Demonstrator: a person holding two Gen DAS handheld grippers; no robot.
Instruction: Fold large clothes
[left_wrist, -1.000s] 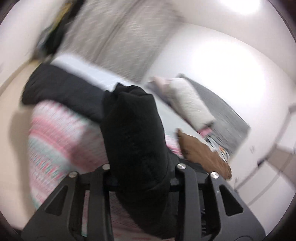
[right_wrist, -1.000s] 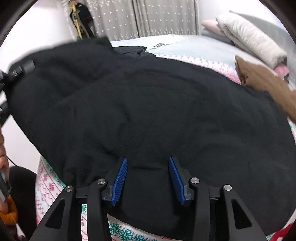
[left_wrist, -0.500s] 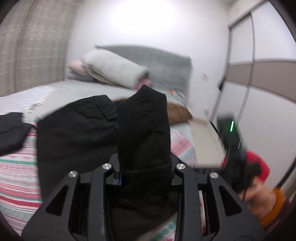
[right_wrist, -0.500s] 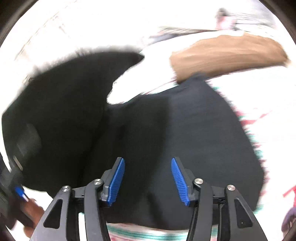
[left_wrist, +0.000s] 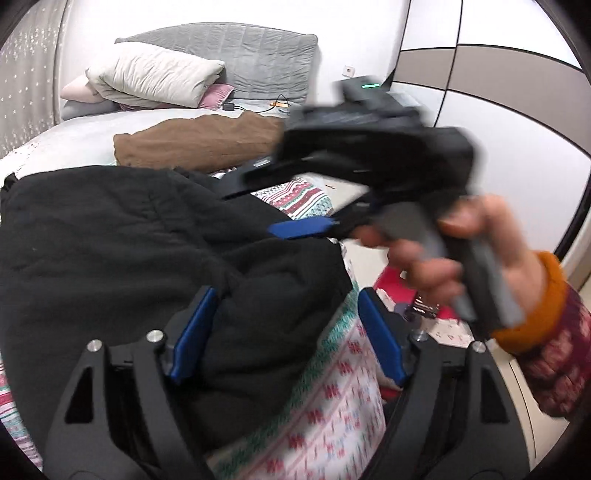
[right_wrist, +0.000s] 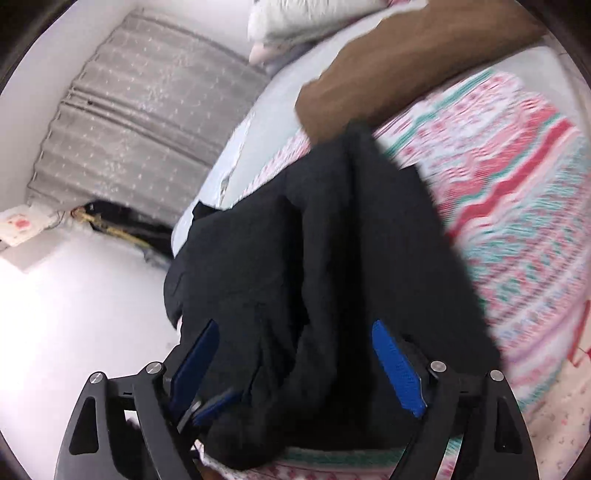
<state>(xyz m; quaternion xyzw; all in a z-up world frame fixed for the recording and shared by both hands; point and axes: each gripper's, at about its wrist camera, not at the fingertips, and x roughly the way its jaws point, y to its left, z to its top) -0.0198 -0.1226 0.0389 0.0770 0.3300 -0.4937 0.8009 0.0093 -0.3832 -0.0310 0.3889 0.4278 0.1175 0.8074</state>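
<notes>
White walls and a grey headboard (left_wrist: 258, 55) frame the bed (left_wrist: 92, 136) you are working over, its near part covered by a patterned blanket (left_wrist: 332, 402) in pink, red and green. Your black garment (left_wrist: 110, 251) lies bunched on that blanket, close to the bed's near edge, with a brown cloth (left_wrist: 199, 140) beyond it and pillows (left_wrist: 155, 74) stacked at the head. Your left gripper (left_wrist: 284, 332) has just been opening; its 2 blue pads stand wide, a fold of the black garment lies between them, and the right pad is clear of the fabric. Your right gripper (right_wrist: 295, 369) has also just been opening, jaws spread, with the garment (right_wrist: 314, 277) running between them but not pinched. From the left camera you see your right hand (left_wrist: 472, 258) gripping its tool above the garment's right edge. Bare floor (left_wrist: 369, 262) shows to the right of the bed, and the right camera shows open floor (right_wrist: 74, 314) off the garment's left side.
</notes>
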